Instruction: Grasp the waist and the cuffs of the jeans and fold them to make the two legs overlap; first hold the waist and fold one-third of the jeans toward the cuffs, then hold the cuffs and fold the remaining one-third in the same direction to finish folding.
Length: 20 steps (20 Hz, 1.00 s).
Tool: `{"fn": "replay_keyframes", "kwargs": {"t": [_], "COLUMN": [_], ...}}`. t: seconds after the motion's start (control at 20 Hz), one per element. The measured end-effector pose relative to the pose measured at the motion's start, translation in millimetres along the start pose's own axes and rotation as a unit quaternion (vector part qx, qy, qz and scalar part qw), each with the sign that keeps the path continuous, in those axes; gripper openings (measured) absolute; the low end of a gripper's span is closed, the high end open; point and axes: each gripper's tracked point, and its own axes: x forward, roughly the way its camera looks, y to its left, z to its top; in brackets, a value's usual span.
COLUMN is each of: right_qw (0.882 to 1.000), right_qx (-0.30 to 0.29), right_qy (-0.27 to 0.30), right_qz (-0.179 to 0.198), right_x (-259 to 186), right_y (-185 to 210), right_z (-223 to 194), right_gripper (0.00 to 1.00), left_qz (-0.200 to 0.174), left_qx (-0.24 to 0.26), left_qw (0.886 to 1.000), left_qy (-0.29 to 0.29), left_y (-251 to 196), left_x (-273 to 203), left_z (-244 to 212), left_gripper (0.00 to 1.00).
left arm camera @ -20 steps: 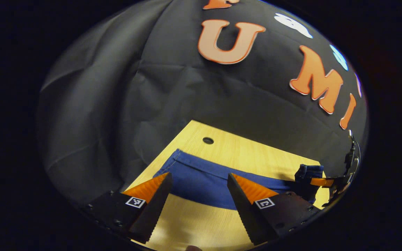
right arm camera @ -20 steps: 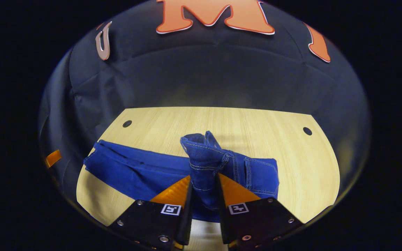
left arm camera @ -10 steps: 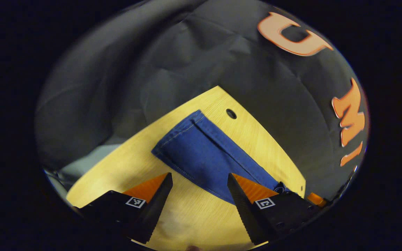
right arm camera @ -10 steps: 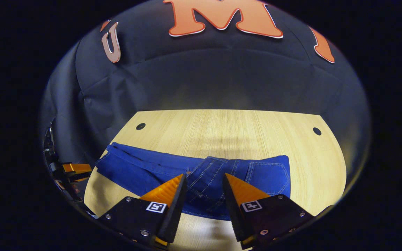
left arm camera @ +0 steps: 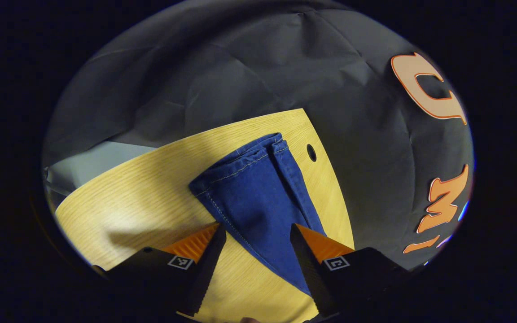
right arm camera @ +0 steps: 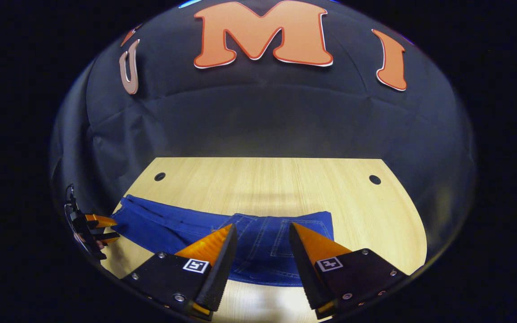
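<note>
Right gripper view shows my right gripper [right arm camera: 258, 235] spread above the waist third, folded over the jeans [right arm camera: 258, 233] on the table [right arm camera: 267, 179]. My left gripper [left arm camera: 256, 233], also spread, faces the cuffs [left arm camera: 245, 157]; that last fold remains.

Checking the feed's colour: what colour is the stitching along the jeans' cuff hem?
Pale yellowish thread on blue denim jeans, clearest at the cuff hem in the left gripper view.

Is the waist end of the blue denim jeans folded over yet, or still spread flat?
Folded over: the waist section lies flat on the blue denim jeans, pocket stitching up.
</note>
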Motion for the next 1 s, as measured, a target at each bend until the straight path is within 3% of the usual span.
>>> {"fn": "replay_keyframes", "kwargs": {"t": [0.35, 0.45, 0.55, 0.6, 0.65, 0.85, 1.0], "right_qw": [1.0, 1.0, 1.0, 1.0, 1.0, 0.999, 0.999], "right_qx": [0.003, -0.005, -0.008, -0.007, -0.004, 0.005, 0.014], "right_qy": [0.0, 0.002, 0.001, 0.002, 0.003, -0.006, -0.018], "right_qz": [-0.004, -0.006, -0.012, -0.018, -0.02, -0.035, -0.031], "right_x": [-9, -17, -27, -32, -38, -56, -62], "right_y": [4, 4, 0, -4, -8, -25, -31], "right_z": [-4, -7, -11, -15, -18, -22, -15], "right_gripper": [0.73, 0.74, 0.74, 0.73, 0.73, 0.73, 0.74], "left_qz": [-0.056, -0.05, -0.057, -0.064, -0.071, -0.054, -0.071], "left_qx": [-0.018, -0.028, -0.083, -0.105, -0.11, -0.07, -0.046], "left_qw": [0.998, 0.998, 0.995, 0.992, 0.991, 0.996, 0.996], "left_qy": [-0.016, -0.011, -0.002, 0.001, -0.001, -0.022, -0.036], "left_y": [-16, -10, -6, -8, -13, -12, -33], "left_x": [20, 29, 37, 42, 39, 34, 18], "left_z": [11, 10, 11, 9, 12, 11, 14], "left_gripper": [0.76, 0.75, 0.39, 0.31, 0.1, 0.02, 0.01]}}
